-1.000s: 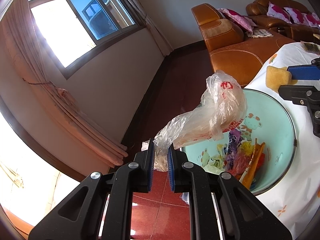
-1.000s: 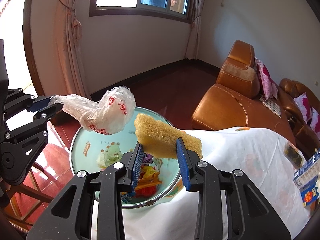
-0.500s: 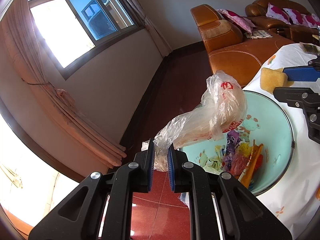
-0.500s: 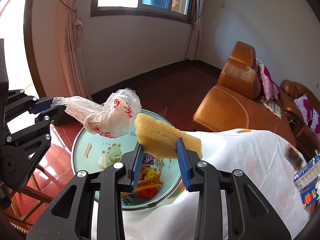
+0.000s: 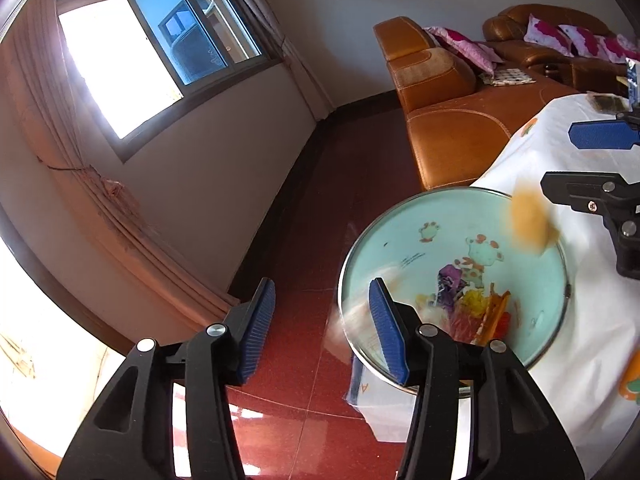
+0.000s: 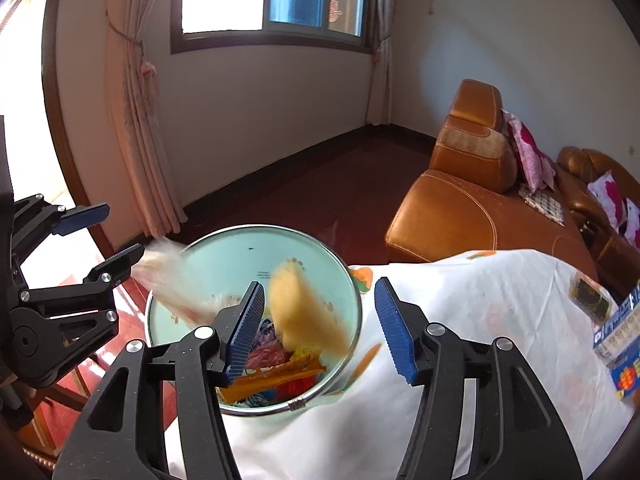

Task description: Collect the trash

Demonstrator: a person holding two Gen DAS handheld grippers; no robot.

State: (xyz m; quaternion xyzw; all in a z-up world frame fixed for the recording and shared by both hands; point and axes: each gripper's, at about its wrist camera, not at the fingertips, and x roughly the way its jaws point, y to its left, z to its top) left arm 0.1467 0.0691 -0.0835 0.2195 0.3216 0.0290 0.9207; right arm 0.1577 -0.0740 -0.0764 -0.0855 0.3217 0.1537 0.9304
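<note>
A round pale-green bin (image 5: pixel 400 248) with cartoon prints and a metal rim stands beside the table, with colourful wrappers (image 5: pixel 472 304) at its bottom. My left gripper (image 5: pixel 322 292) hangs over the bin's left edge, its jaws opening with nothing between them. A clear plastic bag (image 6: pixel 172 276) drops from it as a blur. My right gripper (image 6: pixel 320 292) is over the bin (image 6: pixel 224 260) too, jaws opening and empty. A yellow sponge (image 6: pixel 304 308) falls blurred into the bin. Each wrist view shows the other gripper: the left gripper (image 6: pixel 120 232) and the right gripper (image 5: pixel 576 164).
A table under a white printed cloth (image 6: pixel 460 320) lies to the right of the bin, with a dark packet (image 6: pixel 590 294) and a blue box (image 6: pixel 620 336) near its far edge. An orange leather sofa (image 6: pixel 480 208) stands behind. Red tiled floor (image 5: pixel 304 400) lies below.
Both grippers have opened. The plastic bag has left the left gripper and the sponge has left the right one. Both are falling towards the bin.
</note>
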